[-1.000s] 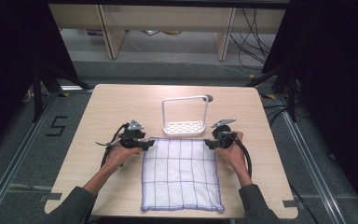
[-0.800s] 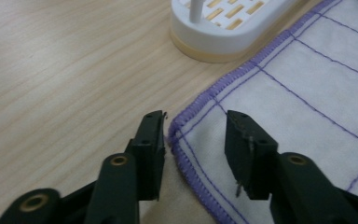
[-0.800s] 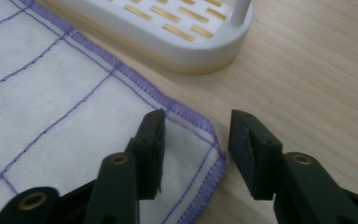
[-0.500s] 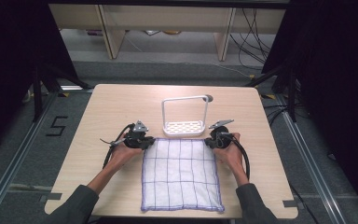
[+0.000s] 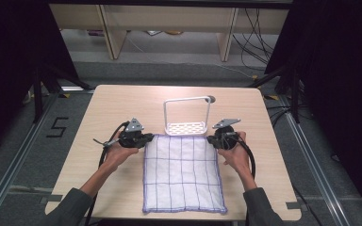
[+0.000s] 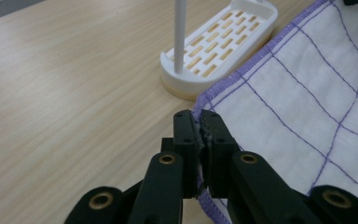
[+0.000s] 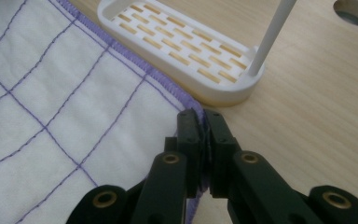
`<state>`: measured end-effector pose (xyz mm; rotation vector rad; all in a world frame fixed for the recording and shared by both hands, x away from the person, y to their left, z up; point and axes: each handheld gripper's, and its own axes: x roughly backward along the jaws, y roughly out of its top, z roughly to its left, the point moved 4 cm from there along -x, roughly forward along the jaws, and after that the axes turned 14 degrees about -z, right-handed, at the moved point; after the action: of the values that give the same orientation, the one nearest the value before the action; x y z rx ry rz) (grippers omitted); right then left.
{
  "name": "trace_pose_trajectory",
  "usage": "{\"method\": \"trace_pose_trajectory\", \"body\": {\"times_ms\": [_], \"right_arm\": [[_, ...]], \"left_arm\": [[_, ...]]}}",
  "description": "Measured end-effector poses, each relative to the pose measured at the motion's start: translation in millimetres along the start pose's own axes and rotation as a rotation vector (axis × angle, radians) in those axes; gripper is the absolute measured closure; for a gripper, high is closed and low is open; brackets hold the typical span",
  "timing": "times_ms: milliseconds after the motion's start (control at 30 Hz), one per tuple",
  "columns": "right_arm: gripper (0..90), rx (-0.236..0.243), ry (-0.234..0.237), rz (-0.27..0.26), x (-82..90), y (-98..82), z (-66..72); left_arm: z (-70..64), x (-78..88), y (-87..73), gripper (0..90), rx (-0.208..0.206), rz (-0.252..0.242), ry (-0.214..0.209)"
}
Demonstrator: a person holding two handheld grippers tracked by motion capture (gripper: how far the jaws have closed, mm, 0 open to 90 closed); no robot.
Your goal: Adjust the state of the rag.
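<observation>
A white cloth (image 5: 181, 174) with a purple grid and purple hem lies flat on the wooden table (image 5: 122, 108), its far edge against a white rack. My left gripper (image 5: 147, 139) sits at the cloth's far left corner. In the left gripper view the jaws (image 6: 200, 119) have just been closing and now pinch the hem of the cloth (image 6: 307, 93). My right gripper (image 5: 211, 139) is at the far right corner. Its jaws (image 7: 203, 116) are shut on the corner of the cloth (image 7: 51, 102).
A white slotted rack (image 5: 187, 127) with a tall hoop handle stands just beyond the cloth, close to both grippers (image 6: 219, 42) (image 7: 182, 42). A round hole (image 5: 211, 99) is in the table behind it. Cables trail from both grippers along the forearms.
Both grippers have edged a little toward the cloth's far corners and closed in on them. The cloth and rack have stayed in place.
</observation>
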<state>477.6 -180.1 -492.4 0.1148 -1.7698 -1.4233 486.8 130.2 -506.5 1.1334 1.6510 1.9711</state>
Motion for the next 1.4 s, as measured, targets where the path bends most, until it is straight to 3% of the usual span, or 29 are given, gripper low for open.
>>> {"method": "trace_pose_trajectory", "body": {"times_ms": [200, 333, 433, 600, 800, 900, 1033, 1133, 1267, 1400], "right_arm": [[86.7, 0.0, -0.01, -0.037, 11.1, 20.8, -3.9], [86.7, 0.029, -0.002, -0.039, 23.2, 24.2, 3.6], [86.8, 0.05, 0.016, -0.056, 37.0, 15.5, 12.2], [86.8, 0.085, 0.049, -0.099, 64.4, 1.0, 26.3], [86.7, 0.121, 0.084, -0.072, 84.2, -19.8, 49.4], [86.7, 0.141, 0.082, -0.085, 92.0, -27.1, 57.2], [86.7, 0.123, 0.101, -0.081, 103.3, -40.4, 71.1], [86.6, 0.149, 0.113, -0.09, 108.6, -50.2, 79.0], [86.2, 0.143, 0.107, -0.067, 115.9, -65.1, 86.6], [85.8, 0.144, 0.119, -0.038, 114.7, -80.0, 92.0]], "left_arm": [[-0.4, -3.2, 17.4, 85.0, 0.018, -0.067, 0.014], [-8.2, 8.4, 19.7, 84.9, 0.018, -0.087, -0.031], [-17.8, 26.1, 16.3, 84.9, 0.013, -0.102, -0.057], [-42.1, 53.1, 7.1, 84.8, -0.031, -0.099, -0.1], [-68.8, 72.1, -3.7, 84.8, -0.066, -0.104, -0.135], [-80.4, 82.5, -8.9, 84.8, -0.077, -0.108, -0.16], [-88.9, 92.5, -18.6, 84.7, -0.064, -0.104, -0.171], [-96.8, 96.8, -28.7, 84.7, -0.061, -0.087, -0.191], [-109.6, 98.0, -42.1, 84.3, -0.053, -0.061, -0.223], [-114.9, 98.2, -51.5, 84.1, -0.059, -0.023, -0.224]]}}
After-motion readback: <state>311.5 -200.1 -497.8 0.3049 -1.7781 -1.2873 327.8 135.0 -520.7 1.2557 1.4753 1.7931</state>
